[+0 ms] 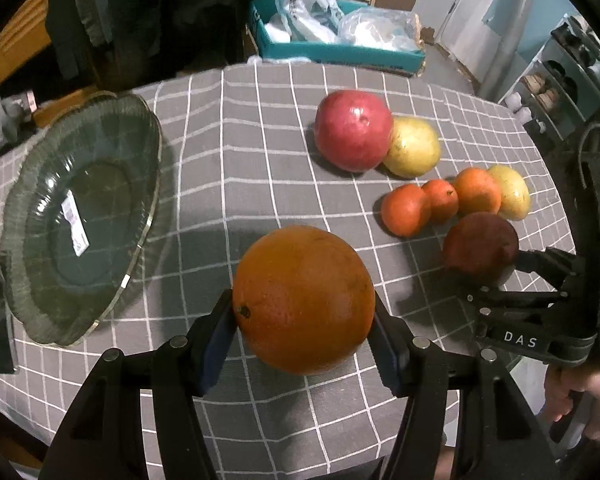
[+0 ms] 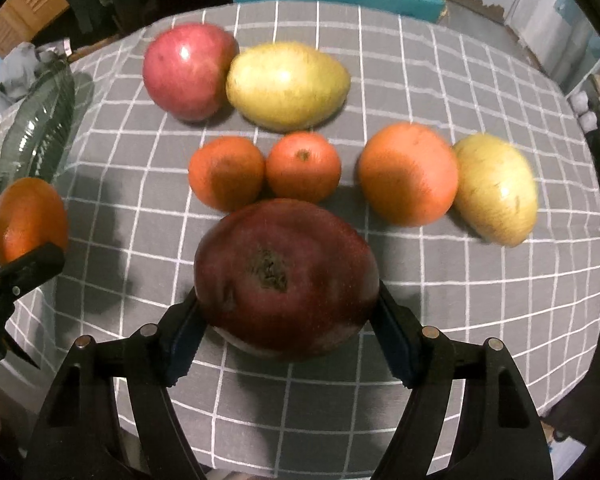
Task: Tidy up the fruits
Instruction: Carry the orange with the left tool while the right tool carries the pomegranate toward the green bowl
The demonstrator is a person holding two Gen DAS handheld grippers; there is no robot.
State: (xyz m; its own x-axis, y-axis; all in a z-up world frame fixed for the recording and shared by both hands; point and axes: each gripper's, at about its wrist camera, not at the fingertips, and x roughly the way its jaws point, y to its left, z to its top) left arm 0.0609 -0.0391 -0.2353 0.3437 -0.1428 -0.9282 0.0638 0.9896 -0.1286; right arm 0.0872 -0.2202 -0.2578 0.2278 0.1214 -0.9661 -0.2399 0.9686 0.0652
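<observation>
- My left gripper (image 1: 304, 312) pinches a large orange (image 1: 304, 300), round with a pebbled skin and a dark stem scar, held above the grey checked tablecloth (image 1: 228, 184).
- My right gripper (image 2: 288, 320) pinches a dark red pomegranate (image 2: 286, 276), its dried calyx facing the camera.
- Resting on the cloth I count six fruits: one pink-red pomegranate (image 2: 188, 72) touching one yellow mango (image 2: 286, 84); a row of three smaller oranges, namely a first (image 2: 226, 172), a second (image 2: 303, 166) and a bigger third (image 2: 408, 174); and a second mango (image 2: 496, 188) touching that third.
- One ribbed glass dish (image 1: 80, 216) sits at the left, well apart from the fruits.
</observation>
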